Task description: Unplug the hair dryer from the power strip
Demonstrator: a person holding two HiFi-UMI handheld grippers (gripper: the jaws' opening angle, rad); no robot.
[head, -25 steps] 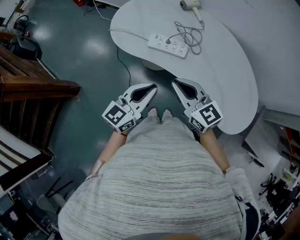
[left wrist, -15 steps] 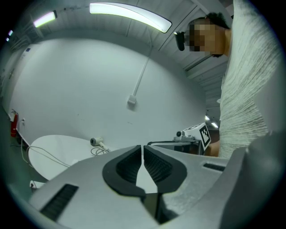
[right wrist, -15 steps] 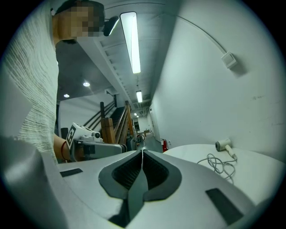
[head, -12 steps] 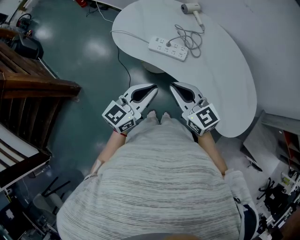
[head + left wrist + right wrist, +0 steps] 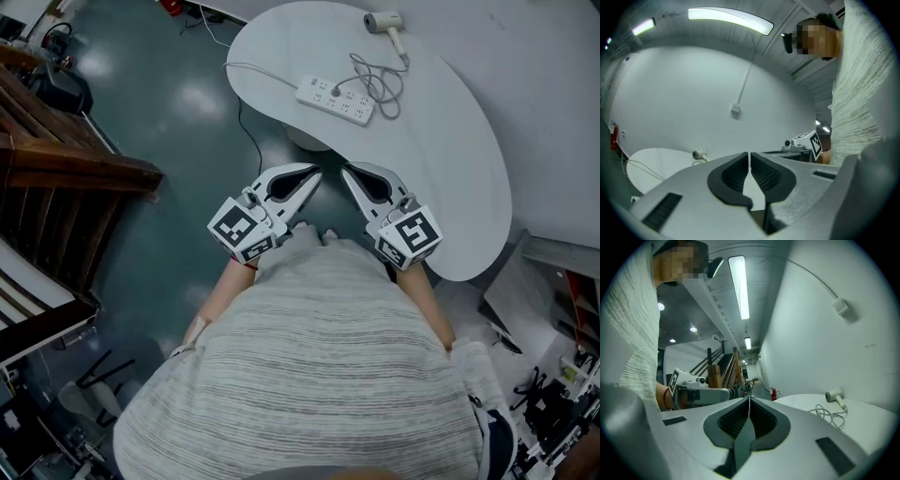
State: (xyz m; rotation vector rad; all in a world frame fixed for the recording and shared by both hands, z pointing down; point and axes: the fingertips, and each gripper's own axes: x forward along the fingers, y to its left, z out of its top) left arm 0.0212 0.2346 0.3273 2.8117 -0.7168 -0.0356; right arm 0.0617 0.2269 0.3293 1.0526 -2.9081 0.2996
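Hair dryer [image 5: 382, 21] plugged into pwr strip [image 5: 323, 97].

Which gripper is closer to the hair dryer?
Right, slightly. The right gripper is at the near edge of the table, short of the hair dryer; the left gripper is over the floor, farther left.

The near part of the white table [image 5: 450, 159] is bare, so the way over it to the power strip [image 5: 336, 100] is open. The looped cord [image 5: 377, 77] lies at the strip's right end, the hair dryer [image 5: 382, 21] lies beyond it, and the wall [image 5: 553, 84] stands along the table's right side.
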